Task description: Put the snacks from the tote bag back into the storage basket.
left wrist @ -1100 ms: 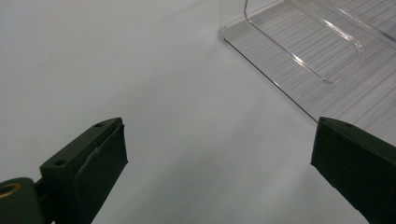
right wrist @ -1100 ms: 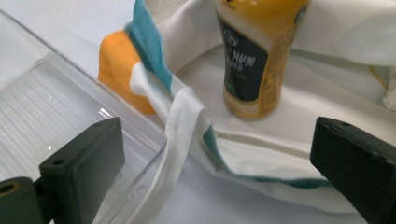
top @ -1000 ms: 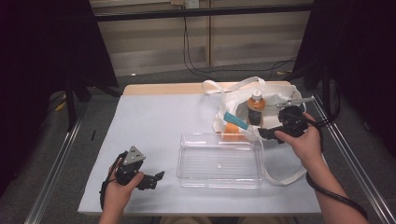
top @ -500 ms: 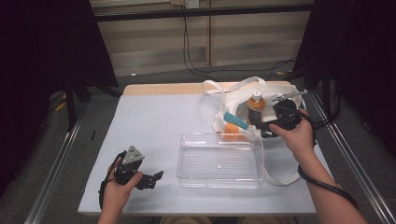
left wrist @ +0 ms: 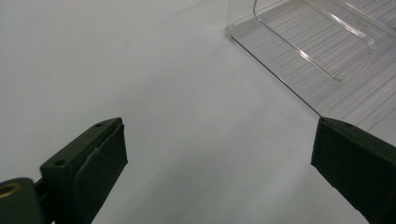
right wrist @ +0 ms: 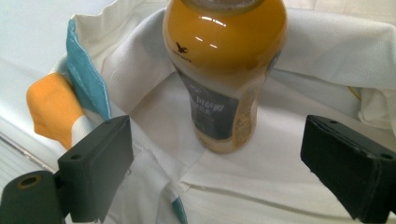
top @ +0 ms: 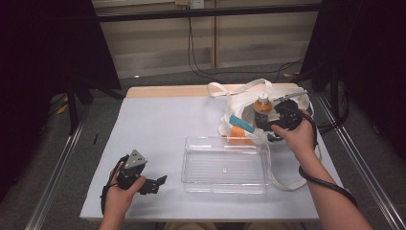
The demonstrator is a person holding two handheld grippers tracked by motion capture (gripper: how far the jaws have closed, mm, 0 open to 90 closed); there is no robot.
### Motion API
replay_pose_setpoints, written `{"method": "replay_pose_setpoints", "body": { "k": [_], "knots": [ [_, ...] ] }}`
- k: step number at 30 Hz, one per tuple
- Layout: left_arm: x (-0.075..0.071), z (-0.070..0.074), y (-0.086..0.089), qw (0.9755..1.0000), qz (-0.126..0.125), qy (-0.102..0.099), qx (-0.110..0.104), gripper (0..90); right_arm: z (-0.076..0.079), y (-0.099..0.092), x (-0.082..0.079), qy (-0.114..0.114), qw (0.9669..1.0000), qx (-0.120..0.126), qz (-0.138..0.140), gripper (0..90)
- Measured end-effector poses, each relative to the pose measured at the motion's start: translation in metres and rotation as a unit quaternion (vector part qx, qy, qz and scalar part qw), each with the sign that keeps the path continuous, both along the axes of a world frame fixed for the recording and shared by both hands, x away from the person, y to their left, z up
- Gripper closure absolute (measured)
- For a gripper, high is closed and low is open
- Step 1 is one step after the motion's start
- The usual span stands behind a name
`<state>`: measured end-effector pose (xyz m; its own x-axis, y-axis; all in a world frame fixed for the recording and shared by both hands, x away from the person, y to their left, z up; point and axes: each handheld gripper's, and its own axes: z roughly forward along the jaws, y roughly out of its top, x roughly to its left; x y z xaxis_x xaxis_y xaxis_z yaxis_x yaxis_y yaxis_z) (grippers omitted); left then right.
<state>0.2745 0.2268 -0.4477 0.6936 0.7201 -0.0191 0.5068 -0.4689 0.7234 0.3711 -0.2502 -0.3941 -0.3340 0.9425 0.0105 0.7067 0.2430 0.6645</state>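
The right gripper (right wrist: 212, 172), jaws wide and just closing, flanks an amber plastic drink bottle (right wrist: 224, 70) in a white cloth bag (top: 239, 103) near the table's far right corner. The left gripper (left wrist: 219, 172) rests wide open, holding nothing.

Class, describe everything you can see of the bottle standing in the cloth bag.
The bottle is clear plastic, filled with orange-yellow liquid, with a dark printed label round its lower half and a pale cap. It stands upright inside the white cloth bag at the table's far right, its base resting on the fabric. The right gripper faces it with jaws open on either side, just closing, not touching it.
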Motion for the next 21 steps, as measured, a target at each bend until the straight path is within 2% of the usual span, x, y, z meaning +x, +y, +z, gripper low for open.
{"method": "replay_pose_setpoints", "body": {
  "k": [5,9,10,16,17,21],
  "knots": [
    [0.001,0.0,0.0,1.0,-0.003,0.001,0.004,3.3,-0.002,0.005,0.007,0.003,1.0,-0.008,-0.005,9.6],
    [0.001,0.0,0.0,1.0,-0.001,0.001,-0.003,3.3,-0.001,0.007,0.012,0.003,0.9998,-0.009,-0.016,10.2],
    [0.001,0.0,0.001,1.0,-0.006,0.001,0.004,3.3,0.0,0.008,0.013,0.003,0.9998,-0.007,-0.017,10.6],
    [0.001,-0.001,0.0,1.0,-0.002,0.003,-0.004,3.3,0.001,0.013,0.019,0.005,0.9997,-0.01,-0.022,11.7],
    [0.001,0.0,0.001,1.0,-0.004,0.004,0.001,3.3,0.0,0.013,0.021,0.003,0.9996,-0.013,-0.024,11.7],
    [0.001,-0.001,0.001,1.0,-0.004,0.003,-0.002,3.3,-0.003,0.014,0.026,0.004,0.9996,-0.007,-0.028,12.4]
  ]
}}
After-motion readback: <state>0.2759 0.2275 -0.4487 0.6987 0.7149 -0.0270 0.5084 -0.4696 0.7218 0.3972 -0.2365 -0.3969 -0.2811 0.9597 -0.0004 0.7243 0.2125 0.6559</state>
